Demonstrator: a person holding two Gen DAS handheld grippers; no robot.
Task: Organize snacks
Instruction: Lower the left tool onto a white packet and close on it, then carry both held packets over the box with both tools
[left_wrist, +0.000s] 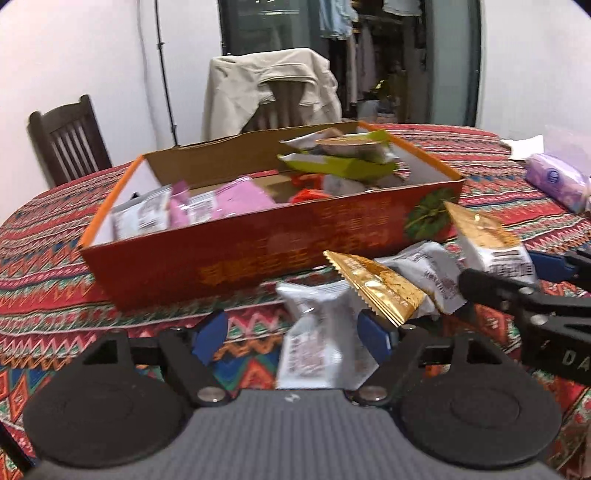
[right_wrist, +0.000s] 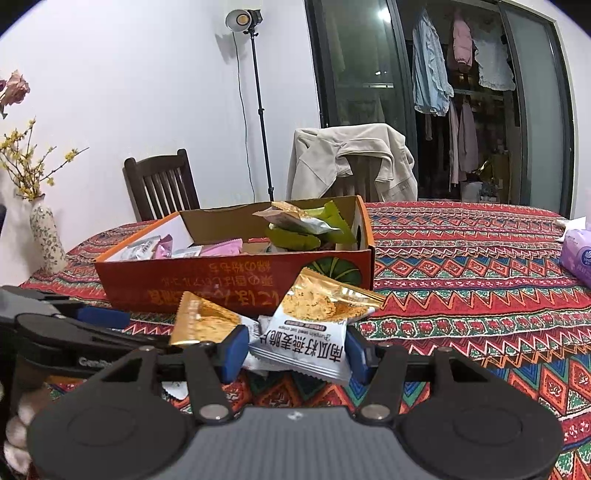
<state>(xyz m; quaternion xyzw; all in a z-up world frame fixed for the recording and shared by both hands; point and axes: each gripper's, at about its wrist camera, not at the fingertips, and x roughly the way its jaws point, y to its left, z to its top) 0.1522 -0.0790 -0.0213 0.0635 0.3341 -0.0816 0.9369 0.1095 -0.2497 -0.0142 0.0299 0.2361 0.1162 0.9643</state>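
Pinching a white-and-gold packet (right_wrist: 308, 341) between its blue pads, the right gripper (right_wrist: 297, 350) holds it just in front of the red box (right_wrist: 236, 280) on the patterned cloth (right_wrist: 480, 295). The left gripper (left_wrist: 295, 334) has its jaws spread, a white packet (left_wrist: 321, 347) loose between them, untouched. More packets (left_wrist: 384, 284) lie beside it; pink and green ones sit inside the box
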